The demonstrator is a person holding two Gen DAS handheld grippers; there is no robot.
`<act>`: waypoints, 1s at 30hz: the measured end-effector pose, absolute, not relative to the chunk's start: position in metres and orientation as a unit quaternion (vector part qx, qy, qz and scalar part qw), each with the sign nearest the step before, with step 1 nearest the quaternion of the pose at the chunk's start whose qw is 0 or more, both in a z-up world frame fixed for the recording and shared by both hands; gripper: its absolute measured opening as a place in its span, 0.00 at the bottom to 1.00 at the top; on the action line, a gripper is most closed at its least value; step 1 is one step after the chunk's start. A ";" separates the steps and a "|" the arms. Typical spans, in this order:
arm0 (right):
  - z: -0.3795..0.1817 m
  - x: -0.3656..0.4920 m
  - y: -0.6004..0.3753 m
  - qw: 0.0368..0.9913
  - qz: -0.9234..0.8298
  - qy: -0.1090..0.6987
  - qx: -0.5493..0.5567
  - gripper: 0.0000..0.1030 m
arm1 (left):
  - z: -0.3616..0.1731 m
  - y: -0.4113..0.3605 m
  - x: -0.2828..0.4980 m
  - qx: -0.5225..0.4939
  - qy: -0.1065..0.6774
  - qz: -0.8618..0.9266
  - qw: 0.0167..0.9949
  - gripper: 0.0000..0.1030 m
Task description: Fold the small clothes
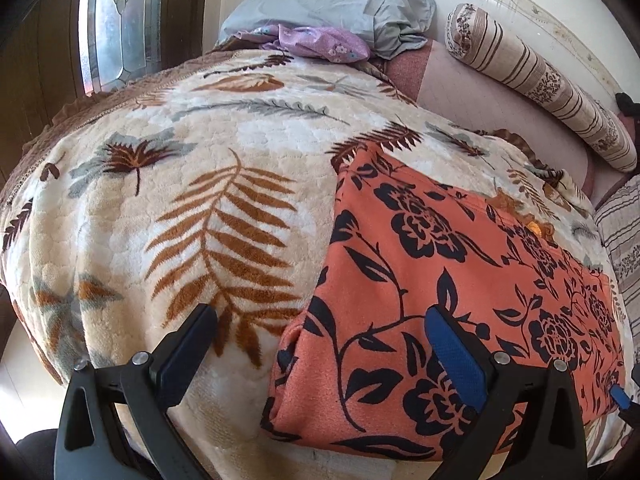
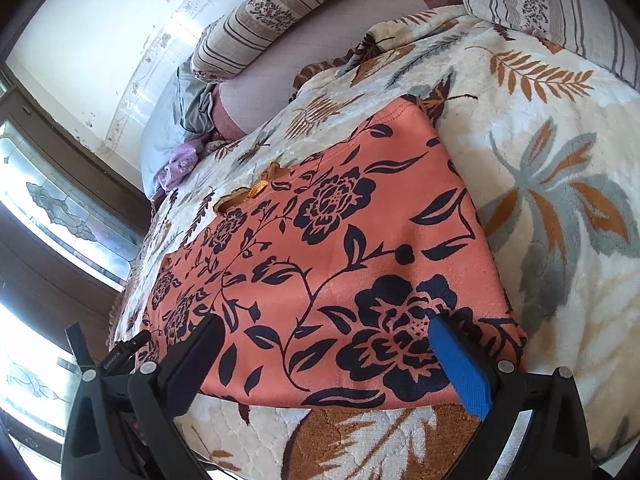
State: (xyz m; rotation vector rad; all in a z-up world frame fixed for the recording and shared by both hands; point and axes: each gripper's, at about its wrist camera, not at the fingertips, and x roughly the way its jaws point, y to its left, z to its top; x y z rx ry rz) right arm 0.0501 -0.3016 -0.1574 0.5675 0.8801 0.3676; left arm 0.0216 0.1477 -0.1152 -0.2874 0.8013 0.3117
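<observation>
The orange garment (image 1: 440,280) with its dark flower print lies flat on the leaf-patterned blanket (image 1: 180,200) that covers the bed, already gathered into a tidy rectangular shape, with one doubled edge nearest both cameras. The left hand-held gripper (image 1: 320,340) hangs just above its near left corner, jaws spread wide and empty; one finger sits over the blanket to the left of the cloth, the blue-padded one over the cloth itself, so the corner falls between them. The right hand-held gripper (image 2: 324,344) mirrors this at the near right end, jaws likewise wide apart with nothing held, both fingers over the fabric close to its front edge. This paired stance probably prepares a pinch at the two near corners, so the edge can be lifted evenly and carried forward for another fold. A grey pillow (image 1: 328,8) and striped bolster (image 1: 540,80) lie well ahead, clear of the work.
</observation>
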 end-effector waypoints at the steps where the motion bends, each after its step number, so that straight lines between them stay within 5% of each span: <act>1: -0.158 0.050 -0.302 0.850 0.174 0.418 0.271 1.00 | -0.112 0.148 0.020 -0.136 0.377 0.153 0.903 1.00; 17: -0.149 0.046 -0.309 0.861 0.169 0.392 0.277 1.00 | -0.118 0.135 0.026 -0.104 0.400 0.136 0.900 1.00; 23: -0.125 0.030 -0.316 0.892 0.175 0.322 0.265 1.00 | -0.082 0.121 0.001 -0.051 0.276 0.153 0.947 1.00; 28: -0.168 0.056 -0.308 0.840 0.161 0.438 0.275 0.99 | -0.128 0.117 0.035 -0.035 0.426 0.116 0.897 1.00; 30: -0.163 0.053 -0.305 0.850 0.166 0.427 0.258 1.00 | -0.129 0.124 0.033 -0.072 0.423 0.115 0.896 1.00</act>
